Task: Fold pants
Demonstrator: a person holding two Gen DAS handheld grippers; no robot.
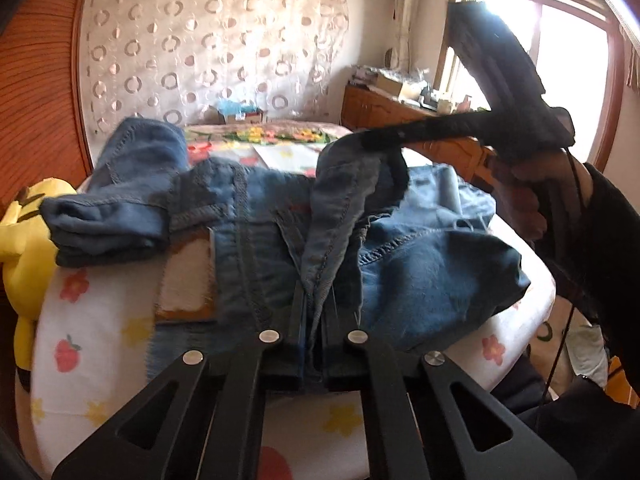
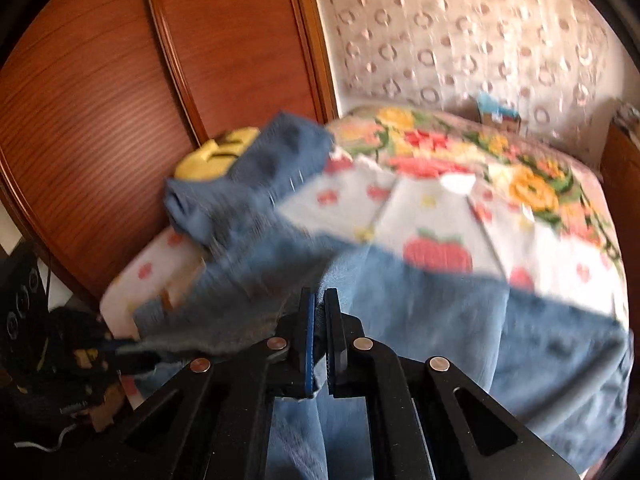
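Note:
Blue denim pants lie crumpled across the near end of a bed; they also show in the right wrist view. My left gripper is shut on a fold of the denim near the waist. My right gripper is shut on another edge of the pants and holds it lifted above the bed. It also shows in the left wrist view, high at the right, pinching denim. The left gripper appears at the lower left of the right wrist view. The right wrist view is motion-blurred.
The bed has a white fruit-print sheet and a floral blanket farther back. A yellow plush toy sits at the left bed edge against a wooden wardrobe. A wooden cabinet with clutter stands under the window.

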